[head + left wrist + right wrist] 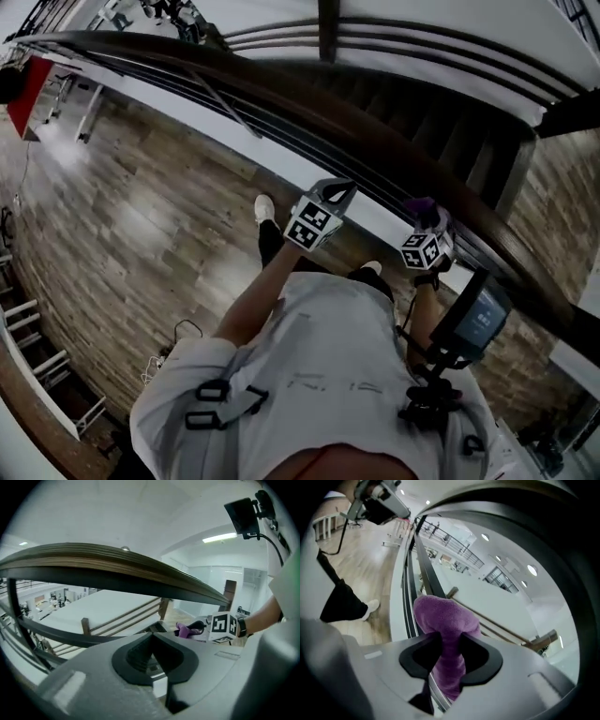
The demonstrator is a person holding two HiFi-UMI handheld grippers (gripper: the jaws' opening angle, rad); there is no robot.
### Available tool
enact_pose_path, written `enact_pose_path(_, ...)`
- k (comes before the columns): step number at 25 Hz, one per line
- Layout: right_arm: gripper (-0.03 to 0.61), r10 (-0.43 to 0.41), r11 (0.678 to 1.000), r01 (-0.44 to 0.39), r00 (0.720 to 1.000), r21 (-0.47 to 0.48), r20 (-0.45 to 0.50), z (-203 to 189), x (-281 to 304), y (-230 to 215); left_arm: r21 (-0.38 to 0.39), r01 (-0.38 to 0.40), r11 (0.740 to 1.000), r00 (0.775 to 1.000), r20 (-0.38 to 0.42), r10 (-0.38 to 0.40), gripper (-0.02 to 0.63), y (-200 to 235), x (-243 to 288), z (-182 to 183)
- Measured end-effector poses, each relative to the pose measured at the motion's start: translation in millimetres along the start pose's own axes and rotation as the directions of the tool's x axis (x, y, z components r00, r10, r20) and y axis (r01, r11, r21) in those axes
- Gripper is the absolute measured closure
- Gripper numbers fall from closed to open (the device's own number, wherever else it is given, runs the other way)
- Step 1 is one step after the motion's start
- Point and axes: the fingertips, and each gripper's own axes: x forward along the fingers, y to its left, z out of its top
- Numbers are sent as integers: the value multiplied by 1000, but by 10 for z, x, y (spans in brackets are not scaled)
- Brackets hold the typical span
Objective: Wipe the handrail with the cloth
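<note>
The dark wooden handrail curves across the head view from upper left to lower right, and it arches overhead in the left gripper view. A purple cloth bulges out past the pads of my right gripper, which is shut on it. In the head view that gripper and cloth sit just beside the rail's near edge; contact cannot be told. My left gripper is to the left of it, below the rail, shut with nothing between its pads. From there the cloth shows to the right.
Thin dark rails run under the handrail. Stairs drop away beyond it, and a wood floor lies far below. A small screen on a mount sticks out from my chest rig at the right. My shoe shows below.
</note>
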Motion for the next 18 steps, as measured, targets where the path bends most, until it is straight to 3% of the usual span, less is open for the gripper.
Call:
enact_pose_path(3,468,83,996,-80,983,-25,165,1058,99,469,-67,-118,991,992,33,120,614,643,-390,-92)
enact_pose_path(8,468,263,964,-229,900,-136,346,2515,238,1341,-193,-282,940,954,45,296,614,1482,-955,-415)
enact_pose_path(14,468,423,899,-327,819,-290,387,3772,646,2428,-270,-429,862,894,10,448,614,2381,-1597,-799)
enact_pose_path(16,468,454,883,-350,805,-312,382,4105,779,2734,-284,-459,842,877,7,481,614,2665,-1785,-865)
enact_pose_path(18,468,462,876,-348,808,-335,367,4362,959,2972,-295,-479,827,865,2,502,614,2887,-1957,-928)
